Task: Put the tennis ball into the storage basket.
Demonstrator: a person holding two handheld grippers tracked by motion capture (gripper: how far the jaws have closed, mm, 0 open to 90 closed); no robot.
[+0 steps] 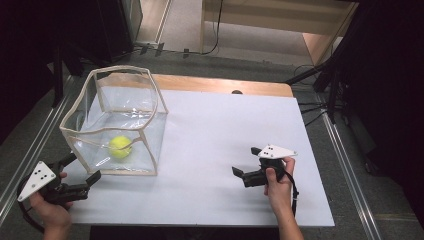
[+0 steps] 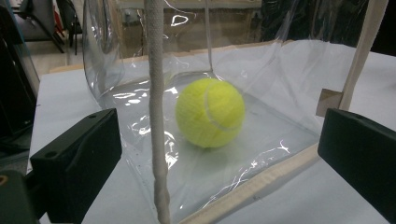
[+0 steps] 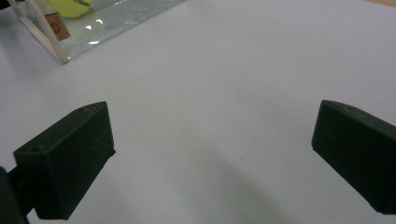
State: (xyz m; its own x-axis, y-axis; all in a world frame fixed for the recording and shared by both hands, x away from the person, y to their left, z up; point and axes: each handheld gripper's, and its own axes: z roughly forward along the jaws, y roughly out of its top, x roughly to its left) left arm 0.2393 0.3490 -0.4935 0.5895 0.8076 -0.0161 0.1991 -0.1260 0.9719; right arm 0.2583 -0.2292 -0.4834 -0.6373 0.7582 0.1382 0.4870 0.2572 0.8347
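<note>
Nearest the person, at the front edge of the white worktop (image 1: 215, 145), both hands hold black two-jaw tools. At front left, the left gripper (image 1: 80, 172) is spread wide and grasps nothing; its jaws straddle the near corner of the clear, soft-walled plastic box with cream fabric-taped edges (image 1: 150, 132), one cream corner seam rising between them in the left gripper view. At front right, the right gripper (image 1: 246, 162) is likewise released, jaws apart over bare white surface, well apart from the box.

Farther in, the yellow-green felt tennis ball (image 1: 120, 146) rests on the box's floor, near its front wall.

Judging by the wrinkled, glinting film and the bowed top rim, the box is probably light and floppy: its walls would likely buckle or slip under a pinch, so the taped seams or rim look the surer hold. The ball should be light, springy and grippy, though free to roll; it would be best taken across its middle, reached through the open top.
</note>
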